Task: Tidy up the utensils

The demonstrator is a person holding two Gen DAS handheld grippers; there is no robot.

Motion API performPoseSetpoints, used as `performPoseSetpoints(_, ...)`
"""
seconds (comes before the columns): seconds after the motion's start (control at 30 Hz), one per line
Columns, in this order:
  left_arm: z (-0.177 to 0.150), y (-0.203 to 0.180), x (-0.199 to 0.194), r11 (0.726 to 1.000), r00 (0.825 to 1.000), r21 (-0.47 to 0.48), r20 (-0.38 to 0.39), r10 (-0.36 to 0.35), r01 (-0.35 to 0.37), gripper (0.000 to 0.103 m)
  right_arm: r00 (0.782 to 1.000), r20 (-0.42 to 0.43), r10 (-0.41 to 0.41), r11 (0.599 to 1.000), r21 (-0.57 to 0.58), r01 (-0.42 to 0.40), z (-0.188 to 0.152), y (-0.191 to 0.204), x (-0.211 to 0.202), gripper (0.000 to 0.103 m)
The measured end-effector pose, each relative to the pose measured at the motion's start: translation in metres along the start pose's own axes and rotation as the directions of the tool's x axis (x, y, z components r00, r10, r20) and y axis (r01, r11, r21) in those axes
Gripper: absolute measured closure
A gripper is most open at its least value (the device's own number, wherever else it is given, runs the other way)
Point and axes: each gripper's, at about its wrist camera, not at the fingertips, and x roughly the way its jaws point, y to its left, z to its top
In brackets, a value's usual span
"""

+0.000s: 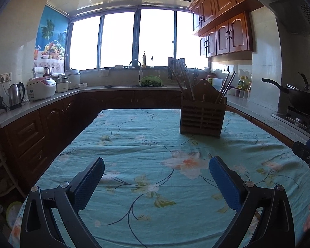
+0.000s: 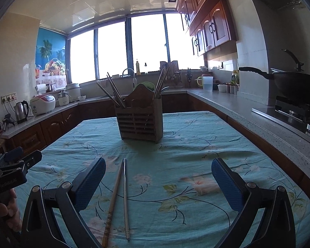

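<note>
A wooden slatted utensil holder [image 1: 202,116] [image 2: 140,122] stands on the table, with several chopsticks sticking up from its two sides. Two loose chopsticks lie on the cloth in the right wrist view: a wooden one [image 2: 113,200] and a metal one [image 2: 125,198], side by side, just right of the left finger. My right gripper [image 2: 158,177] is open and empty above them. My left gripper [image 1: 156,175] is open and empty over bare cloth, well short of the holder. A tip of one chopstick [image 1: 210,155] shows by its right finger.
The table has a teal floral cloth [image 1: 134,144] [image 2: 196,144]. Kitchen counters run on the left, back and right. A wok [image 2: 295,84] sits on the stove at right. A kettle [image 1: 16,95] and rice cooker [image 1: 41,88] stand at left. The other gripper shows at each view's edge [image 1: 308,155] [image 2: 12,165].
</note>
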Motion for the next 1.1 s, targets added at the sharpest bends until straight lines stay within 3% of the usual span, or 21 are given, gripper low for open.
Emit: performPoseSetpoints(1.1, -0.012, 0.019, -0.003, 0.999, 0.999, -0.007, 0.042, 0.032, -0.031, 0.001, 0.999, 0.038, 0.026, 0.999, 0.021, -0.026, -0.01, -0.004, -0.012, 0.0)
